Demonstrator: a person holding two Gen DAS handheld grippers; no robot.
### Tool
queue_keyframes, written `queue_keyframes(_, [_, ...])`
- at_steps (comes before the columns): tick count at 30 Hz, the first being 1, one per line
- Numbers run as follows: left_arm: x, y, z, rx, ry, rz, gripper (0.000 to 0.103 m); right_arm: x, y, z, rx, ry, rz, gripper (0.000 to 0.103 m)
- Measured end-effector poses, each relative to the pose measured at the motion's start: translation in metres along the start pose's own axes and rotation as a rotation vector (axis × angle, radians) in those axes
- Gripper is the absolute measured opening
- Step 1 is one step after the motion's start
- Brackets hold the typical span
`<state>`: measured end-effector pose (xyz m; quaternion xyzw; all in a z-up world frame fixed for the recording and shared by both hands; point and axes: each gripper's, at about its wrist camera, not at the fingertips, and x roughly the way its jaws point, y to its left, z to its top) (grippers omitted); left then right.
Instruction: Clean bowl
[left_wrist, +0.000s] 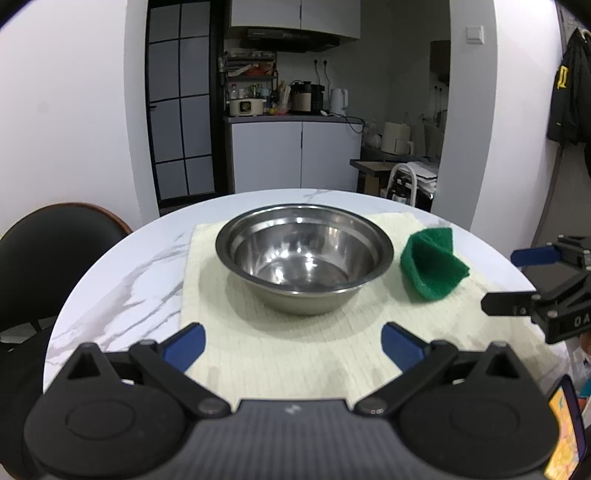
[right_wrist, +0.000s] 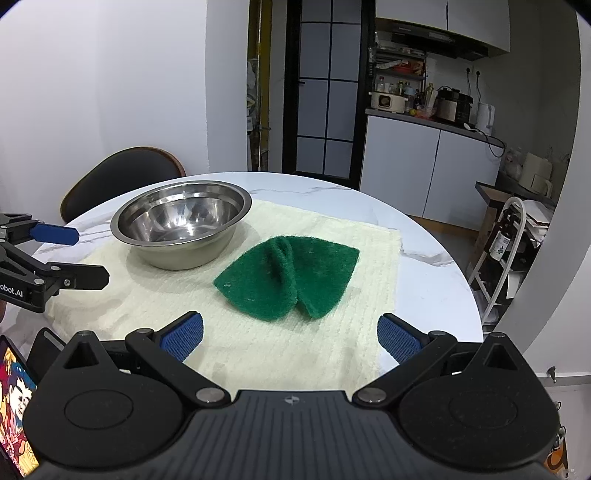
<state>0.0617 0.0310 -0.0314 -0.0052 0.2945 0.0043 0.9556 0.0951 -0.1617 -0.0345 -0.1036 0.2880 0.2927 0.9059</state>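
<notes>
A steel bowl (left_wrist: 303, 258) (right_wrist: 181, 225) stands upright on a cream cloth (left_wrist: 295, 343) (right_wrist: 258, 339) on a round marble table. To its right lies a folded green scouring pad (left_wrist: 432, 267) (right_wrist: 288, 280). My left gripper (left_wrist: 293, 347) is open, a little short of the bowl and centred on it, with nothing between its fingers. My right gripper (right_wrist: 290, 338) is open too, just short of the pad and empty. Each gripper shows in the other's view: the right gripper (left_wrist: 509, 280) at the right edge, the left gripper (right_wrist: 88, 254) at the left edge.
The marble table (left_wrist: 122, 280) (right_wrist: 424, 243) has a rounded edge all around. A black chair (left_wrist: 48, 258) (right_wrist: 122, 177) stands at its left. A white rack with a bottle (right_wrist: 506, 243) stands on the floor to the right. Kitchen cabinets (left_wrist: 295, 155) are behind.
</notes>
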Motion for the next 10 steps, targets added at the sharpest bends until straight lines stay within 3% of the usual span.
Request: queue_keyframes(10, [-0.0048,-0.0002,-0.0011,0.009,-0.019,-0.013,0.103,0.0009,0.003,-0.0001,-0.01,0.003,-0.001,0.103])
